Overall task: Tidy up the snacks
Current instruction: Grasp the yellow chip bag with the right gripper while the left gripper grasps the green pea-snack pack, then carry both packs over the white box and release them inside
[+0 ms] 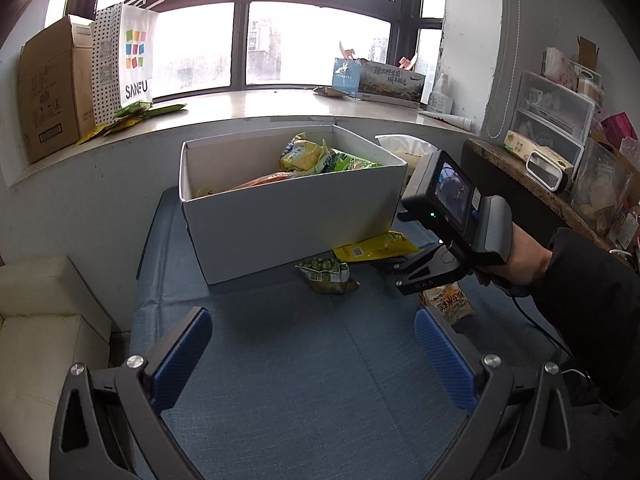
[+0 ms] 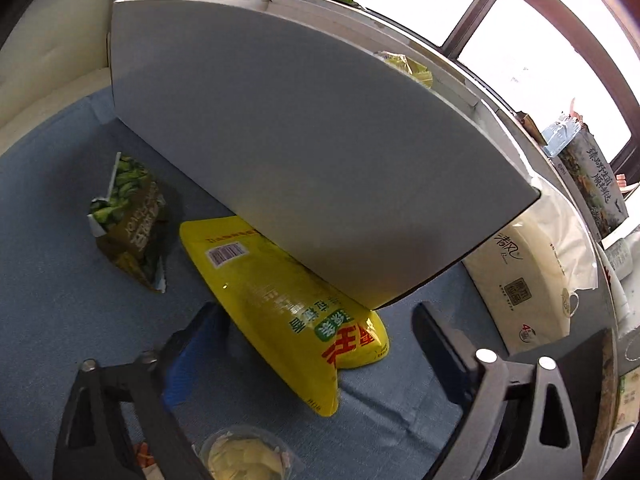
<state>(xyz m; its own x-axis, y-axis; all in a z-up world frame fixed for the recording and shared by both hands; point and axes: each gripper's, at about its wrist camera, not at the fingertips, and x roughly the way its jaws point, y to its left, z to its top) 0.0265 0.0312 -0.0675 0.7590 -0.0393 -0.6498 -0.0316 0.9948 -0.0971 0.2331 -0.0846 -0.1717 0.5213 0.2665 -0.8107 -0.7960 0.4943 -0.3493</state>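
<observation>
Between the right gripper's (image 2: 320, 344) wide, unclosed jaws lies a glossy yellow snack packet (image 2: 280, 300), still loose like the green pea bag (image 2: 128, 216) farther left, while several packets already fill the white cardboard box (image 2: 300, 140) ahead.

blown-out daylight from window (image 1: 240, 40), fisheye-bent edges, sharp

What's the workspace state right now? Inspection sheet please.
Surface: blue cloth on the table.
Job's things: white box holds packets; yellow bag leans on its front wall; green pea bag beside it; orange packet near right; clear cup below right gripper.
Clutter: tissue pack beside box.
Grippers: left gripper open, empty; right gripper open around yellow bag, pads not pressing.
Cables: black cable from right handle.
Surroundings: windowsill with cardboard box, SANFU bag; cluttered shelf on right.
</observation>
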